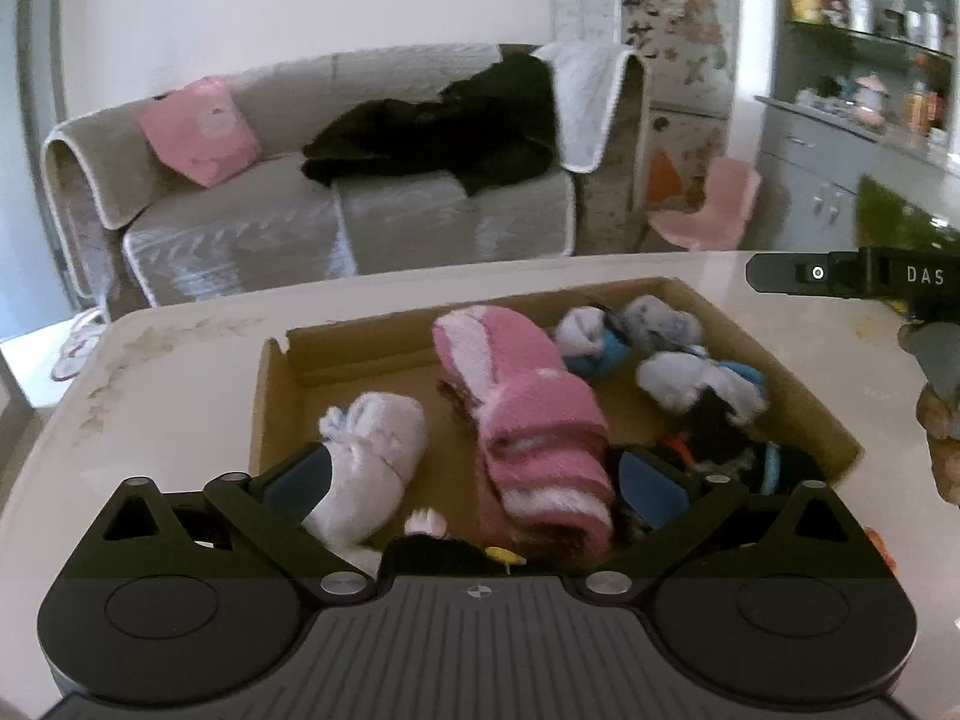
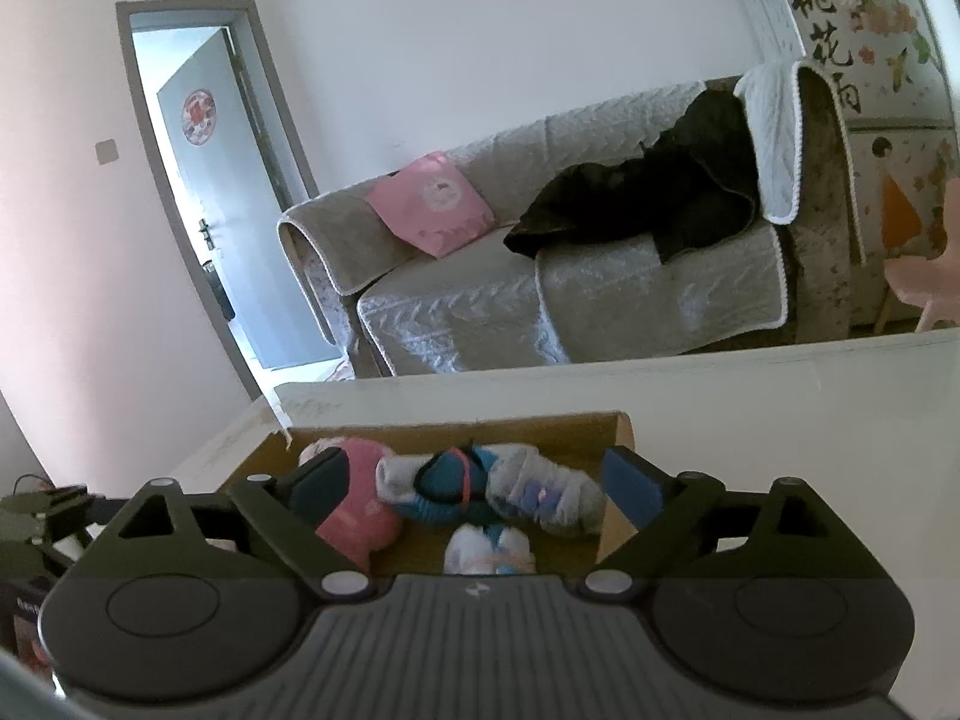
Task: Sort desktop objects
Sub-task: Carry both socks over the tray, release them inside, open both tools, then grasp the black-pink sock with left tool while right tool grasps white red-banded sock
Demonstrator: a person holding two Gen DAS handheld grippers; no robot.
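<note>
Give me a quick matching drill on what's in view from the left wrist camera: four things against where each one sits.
Things:
1. pink striped sock bundle
2. white fluffy sock bundle
3. black jacket
4. pink cushion

Places:
A. draped over the sofa seat and back, right side
B. middle of the cardboard box
C. leaning at the sofa's left armrest
D. in the box, by the left tool's left finger

Pairs: 1-B, 2-D, 3-A, 4-C
</note>
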